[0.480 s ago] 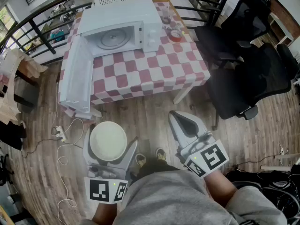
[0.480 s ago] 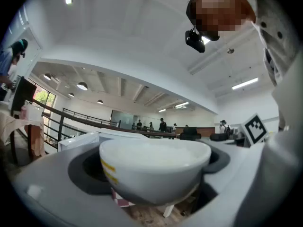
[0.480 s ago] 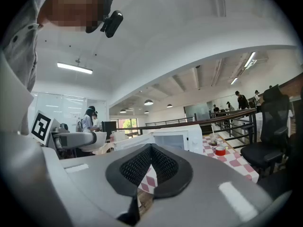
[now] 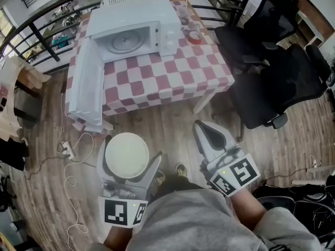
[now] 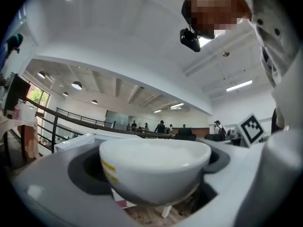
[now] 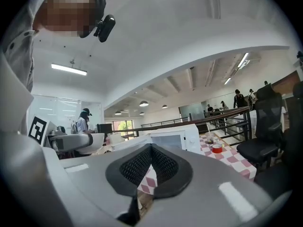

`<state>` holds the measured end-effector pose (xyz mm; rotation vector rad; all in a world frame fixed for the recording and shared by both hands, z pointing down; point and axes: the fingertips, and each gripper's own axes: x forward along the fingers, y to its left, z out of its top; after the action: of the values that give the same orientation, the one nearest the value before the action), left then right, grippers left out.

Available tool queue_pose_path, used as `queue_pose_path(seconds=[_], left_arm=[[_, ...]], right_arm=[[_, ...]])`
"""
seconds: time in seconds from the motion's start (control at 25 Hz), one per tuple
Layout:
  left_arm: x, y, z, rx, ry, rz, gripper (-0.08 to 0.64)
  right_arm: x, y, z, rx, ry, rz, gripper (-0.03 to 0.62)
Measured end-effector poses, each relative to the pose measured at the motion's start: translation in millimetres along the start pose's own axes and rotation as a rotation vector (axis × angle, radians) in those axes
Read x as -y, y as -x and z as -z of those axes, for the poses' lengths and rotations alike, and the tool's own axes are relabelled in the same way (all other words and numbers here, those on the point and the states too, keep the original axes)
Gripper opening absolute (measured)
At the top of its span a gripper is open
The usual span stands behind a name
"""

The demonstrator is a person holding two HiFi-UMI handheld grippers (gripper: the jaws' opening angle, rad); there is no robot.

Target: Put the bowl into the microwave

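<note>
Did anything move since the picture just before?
Hardly. The left gripper with the bowl and the right gripper drifted slightly rightward in the head view. The bowl stays gripped, the right gripper stays shut and empty, and the microwave door stays open.

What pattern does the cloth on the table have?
Red and white checks cover the tablecloth. The head view shows it best.
</note>
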<state>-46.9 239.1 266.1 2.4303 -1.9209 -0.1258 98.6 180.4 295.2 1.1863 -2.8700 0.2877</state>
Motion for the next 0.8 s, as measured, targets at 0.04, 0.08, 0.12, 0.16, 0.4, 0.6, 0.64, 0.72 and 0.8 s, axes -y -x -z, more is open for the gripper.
queue_pose_path(seconds=[0.04, 0.08, 0.12, 0.16, 0.4, 0.6, 0.64, 0.72, 0.8], left_arm=[[-3.0, 2.3, 0.0, 0.000, -0.004, -0.002, 0.538], [-6.2, 4.7, 0.2, -0.001, -0.008, -0.004, 0.538], [-9.5, 7.1, 0.4, -0.002, -0.013, -0.005, 0.538], [-12.9, 9.4, 0.3, -0.003, -0.015, -0.007, 0.538], [-29.2, 23.6, 0.6, 0.008, -0.012, -0.019, 0.538], [-40.4, 35.9, -2.6, 0.022, -0.006, -0.034, 0.538], [-41.2, 38.2, -3.1, 0.024, -0.007, -0.035, 0.538], [-41.5, 41.9, -4.3, 0.027, -0.010, -0.034, 0.538], [-40.9, 44.1, -5.5, 0.029, -0.012, -0.031, 0.538]], right_arm=[[-2.6, -1.0, 1.2, -0.004, 0.000, -0.001, 0.000], [-5.9, -2.1, 2.9, -0.009, 0.000, -0.003, 0.000], [-9.6, -3.4, 4.4, -0.013, 0.000, -0.004, 0.000], [-13.4, -4.7, 5.8, -0.016, -0.001, -0.005, -0.002], [-35.6, -10.4, 11.2, -0.029, -0.004, -0.019, -0.002], [-54.4, -14.1, 10.7, -0.016, 0.000, -0.040, -0.002], [-57.0, -14.0, 10.7, -0.014, -0.001, -0.042, -0.002], [-61.0, -13.0, 10.0, -0.011, 0.003, -0.043, -0.002], [-62.6, -11.2, 8.6, -0.008, 0.008, -0.041, -0.002]])
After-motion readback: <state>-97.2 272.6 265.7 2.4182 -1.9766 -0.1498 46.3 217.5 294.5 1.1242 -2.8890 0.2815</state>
